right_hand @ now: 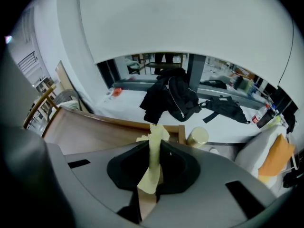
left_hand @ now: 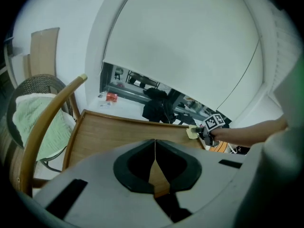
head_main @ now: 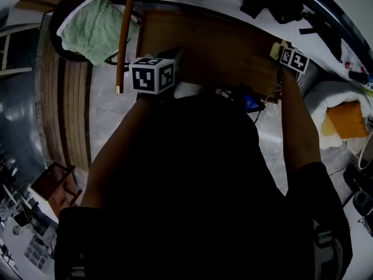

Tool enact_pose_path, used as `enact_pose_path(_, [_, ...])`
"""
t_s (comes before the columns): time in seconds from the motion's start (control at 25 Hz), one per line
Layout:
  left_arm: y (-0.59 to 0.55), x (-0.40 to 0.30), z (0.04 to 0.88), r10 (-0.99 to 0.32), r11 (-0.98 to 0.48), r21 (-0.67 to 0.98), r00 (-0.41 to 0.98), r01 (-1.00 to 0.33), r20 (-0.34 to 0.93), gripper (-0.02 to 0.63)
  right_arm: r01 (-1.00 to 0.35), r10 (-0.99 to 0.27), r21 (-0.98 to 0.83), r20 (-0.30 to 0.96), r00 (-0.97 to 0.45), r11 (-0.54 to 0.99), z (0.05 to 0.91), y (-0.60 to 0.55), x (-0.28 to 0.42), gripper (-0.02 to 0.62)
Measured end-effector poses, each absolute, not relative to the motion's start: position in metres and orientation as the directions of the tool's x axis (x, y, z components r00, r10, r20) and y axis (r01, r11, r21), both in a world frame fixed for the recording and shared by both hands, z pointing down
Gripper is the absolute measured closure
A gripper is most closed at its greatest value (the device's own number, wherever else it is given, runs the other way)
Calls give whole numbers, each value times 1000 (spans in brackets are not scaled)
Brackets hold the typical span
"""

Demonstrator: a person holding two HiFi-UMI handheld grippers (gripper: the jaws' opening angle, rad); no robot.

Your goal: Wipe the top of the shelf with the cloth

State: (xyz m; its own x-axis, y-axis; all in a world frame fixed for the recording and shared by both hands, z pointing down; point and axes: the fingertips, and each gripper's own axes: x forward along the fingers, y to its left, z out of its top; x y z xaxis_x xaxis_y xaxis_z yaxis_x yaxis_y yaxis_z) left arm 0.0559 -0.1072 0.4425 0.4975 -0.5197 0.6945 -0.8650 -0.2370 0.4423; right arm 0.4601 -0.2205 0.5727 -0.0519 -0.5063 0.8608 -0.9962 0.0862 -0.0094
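Cloth point(right_hand: 153, 161), pale yellow, is pinched in the right claw point(right_hand: 154, 145) at the 2 o'clock corner of the shelf point(head_main: 210, 51) top, head view. Left claw point(left_hand: 155, 145) is pressed together with nothing in it, at the top's 7 o'clock corner.

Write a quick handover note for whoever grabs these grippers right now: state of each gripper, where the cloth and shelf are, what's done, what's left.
Left gripper: jaws shut, empty, by the front edge of the shelf top.
Right gripper: shut on the yellow cloth, at the top's far right corner.
Done: cloth is gripped and at the shelf. No wipe marks show, so the area covered cannot be told.
Left: sweep the cloth across the wooden top, probably leftward from that corner.
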Motion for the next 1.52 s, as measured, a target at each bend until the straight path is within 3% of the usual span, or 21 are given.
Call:
enact_pose_path(0.12, [-114,36,440,-526,-244,466,520,-851,673,591,-993,-551,-42,829,-95,109,552,-217,422,543])
enact_pose_path(0.28, [-124,7,434,-518,-259,501,557,-826,650,591,-971,-577,-154,783,-233,184,528,-210,321,543])
enact_pose_path(0.64, [-121,-74,417,-524,-296,516,589,-803,615,591,-830,-487,-361,681,-547,426,509,-202,54,543])
enact_pose_path(0.88, [-113,-136,427,-522,-268,530,584,-804,622,591,-759,-404,-395,669,-624,518,533,-200,-71,543])
enact_pose_path(1.12, [-109,-151,432,-509,-266,566,612,-780,605,591,-744,-331,-350,731,-597,568,570,-191,-131,543])
enact_pose_path(1.52, [-103,-137,431,-489,-316,575,649,-755,583,591,-733,-321,-245,780,-537,634,599,-191,-138,543])
